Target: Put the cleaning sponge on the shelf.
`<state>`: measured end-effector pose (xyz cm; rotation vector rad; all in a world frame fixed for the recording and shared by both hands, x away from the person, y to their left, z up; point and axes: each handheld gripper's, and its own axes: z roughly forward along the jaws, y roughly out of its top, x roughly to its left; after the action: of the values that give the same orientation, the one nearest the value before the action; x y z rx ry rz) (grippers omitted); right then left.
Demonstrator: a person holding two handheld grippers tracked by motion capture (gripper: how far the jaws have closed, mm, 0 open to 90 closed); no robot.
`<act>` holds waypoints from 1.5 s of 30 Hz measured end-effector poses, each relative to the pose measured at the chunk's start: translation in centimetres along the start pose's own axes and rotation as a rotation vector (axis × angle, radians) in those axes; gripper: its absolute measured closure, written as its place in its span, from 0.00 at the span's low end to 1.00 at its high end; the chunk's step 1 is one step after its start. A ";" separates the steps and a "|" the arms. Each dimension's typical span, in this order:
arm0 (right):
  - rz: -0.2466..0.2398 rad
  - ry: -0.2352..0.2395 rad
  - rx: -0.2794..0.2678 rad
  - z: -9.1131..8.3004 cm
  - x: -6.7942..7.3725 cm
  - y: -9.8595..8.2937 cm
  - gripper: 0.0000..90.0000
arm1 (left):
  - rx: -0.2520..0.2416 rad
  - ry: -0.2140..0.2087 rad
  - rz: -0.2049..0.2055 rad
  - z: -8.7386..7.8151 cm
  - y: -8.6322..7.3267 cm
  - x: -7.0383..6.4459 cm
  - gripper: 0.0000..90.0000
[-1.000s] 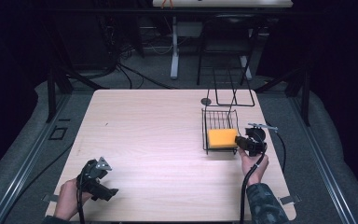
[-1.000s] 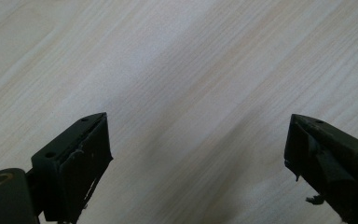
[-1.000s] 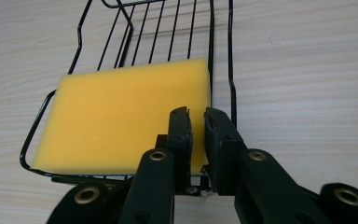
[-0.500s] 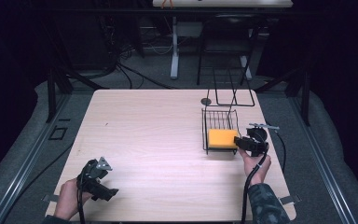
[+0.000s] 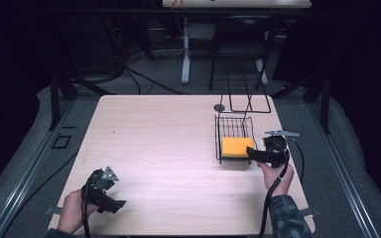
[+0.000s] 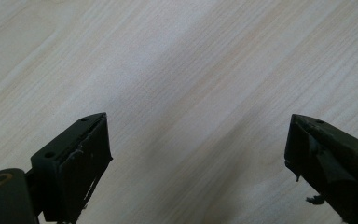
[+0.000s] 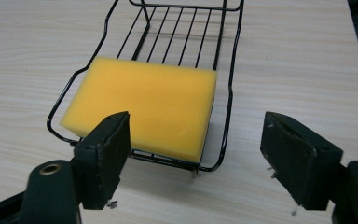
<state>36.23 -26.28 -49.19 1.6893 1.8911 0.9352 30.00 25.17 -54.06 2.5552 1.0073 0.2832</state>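
The counter (image 5: 168,144) is bare wood across its left, middle and near parts, so a hand could move freely there. At the far right stands a black wire basket (image 5: 234,140) with a yellow sponge (image 5: 237,147) inside. A bent wire frame (image 5: 248,96) stands just behind it.

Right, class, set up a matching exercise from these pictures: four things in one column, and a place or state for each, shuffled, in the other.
Things:
1. sponge
2. wire basket
3. left gripper
4. right gripper

Places or states:
A. open, at the table's near left corner
B. black, standing on the table
C. yellow, lying in the basket
D. open, jaws pointed at the sponge

Pairs: 1-C, 2-B, 3-A, 4-D
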 end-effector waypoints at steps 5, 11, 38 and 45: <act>-0.050 0.016 0.002 -1.6 0.0 -0.1 0.19 | -0.003 -0.004 -0.002 0.0 0.0 0.0 0.08; -0.097 0.023 0.010 -3.1 0.1 -0.7 0.15 | 0.000 -0.002 0.004 0.0 0.0 0.0 0.08; -0.201 0.048 0.140 -6.0 -0.4 -7.2 0.09 | 0.005 -0.009 0.012 0.2 0.2 -0.2 0.08; -0.238 0.060 0.205 -5.7 -0.3 -9.1 0.10 | 0.005 -0.010 0.008 0.2 0.2 -0.1 0.08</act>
<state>25.93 -27.95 -51.98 1.5141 2.2350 0.7266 30.10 24.92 -54.15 2.5626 0.9961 0.2708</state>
